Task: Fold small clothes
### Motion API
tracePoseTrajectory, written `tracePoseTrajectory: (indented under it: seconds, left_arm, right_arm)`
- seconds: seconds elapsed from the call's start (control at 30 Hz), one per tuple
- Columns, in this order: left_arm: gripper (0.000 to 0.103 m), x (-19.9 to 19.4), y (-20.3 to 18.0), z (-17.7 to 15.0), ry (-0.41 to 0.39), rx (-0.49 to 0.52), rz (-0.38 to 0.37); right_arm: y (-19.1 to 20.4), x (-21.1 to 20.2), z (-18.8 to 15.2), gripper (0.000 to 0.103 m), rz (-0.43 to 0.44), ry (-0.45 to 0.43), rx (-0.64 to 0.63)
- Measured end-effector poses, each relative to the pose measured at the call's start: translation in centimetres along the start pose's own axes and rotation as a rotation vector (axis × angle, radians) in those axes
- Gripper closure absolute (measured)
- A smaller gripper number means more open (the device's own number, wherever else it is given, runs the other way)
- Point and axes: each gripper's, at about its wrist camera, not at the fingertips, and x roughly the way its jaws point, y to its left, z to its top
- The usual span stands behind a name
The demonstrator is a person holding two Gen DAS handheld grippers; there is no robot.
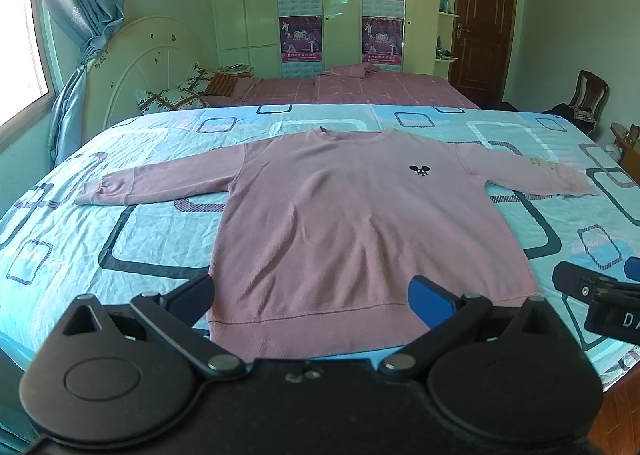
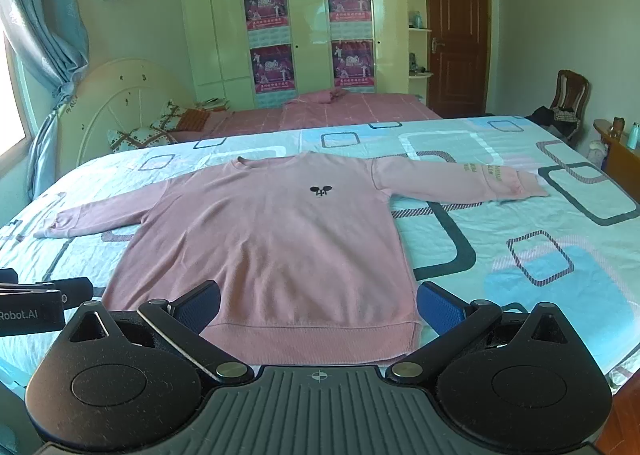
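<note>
A pink long-sleeved sweatshirt [image 1: 352,215] lies flat, front up, on the blue patterned bedspread [image 1: 100,239], sleeves spread to both sides and hem toward me. It also shows in the right wrist view [image 2: 276,239]. A small black logo [image 1: 419,170] sits on its chest. My left gripper [image 1: 316,297] is open and empty, hovering above the hem. My right gripper [image 2: 320,307] is open and empty, also above the hem. The right gripper shows at the right edge of the left wrist view [image 1: 600,291].
A second bed with a pink cover [image 1: 360,89] lies beyond, with pillows [image 1: 172,95] by a white headboard [image 1: 152,59]. A wardrobe with posters [image 1: 340,7], a brown door [image 1: 480,23] and a wooden chair [image 1: 586,95] stand at the back. The bed's near edge runs below the hem.
</note>
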Motion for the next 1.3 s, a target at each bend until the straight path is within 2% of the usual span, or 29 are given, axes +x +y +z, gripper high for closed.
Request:
tracePoseTrajectory:
  seconds: [0.3, 0.73, 1.03, 1.3]
  left_arm:
    - [0.001, 0.1, 0.4, -0.1, 0.003, -0.001, 0.002]
    - [0.001, 1.7, 3.4, 0.2, 0.005, -0.006, 0.016]
    - [0.001, 3.5, 5.8, 0.5, 0.002, 0.003, 0.031]
    - [0.001, 5.8, 6.8, 1.4, 0.007, 0.006, 0.044]
  right_arm:
    - [0.2, 0.3, -0.1, 0.000, -0.005, 0.008, 0.002]
    - [1.1, 1.1, -0.3, 0.000, -0.042, 0.007, 0.015]
    - [2.0, 1.6, -0.6, 0.000, -0.102, -0.020, 0.012]
    - [1.8, 3.7, -0.3, 0.000, -0.126, -0.017, 0.024]
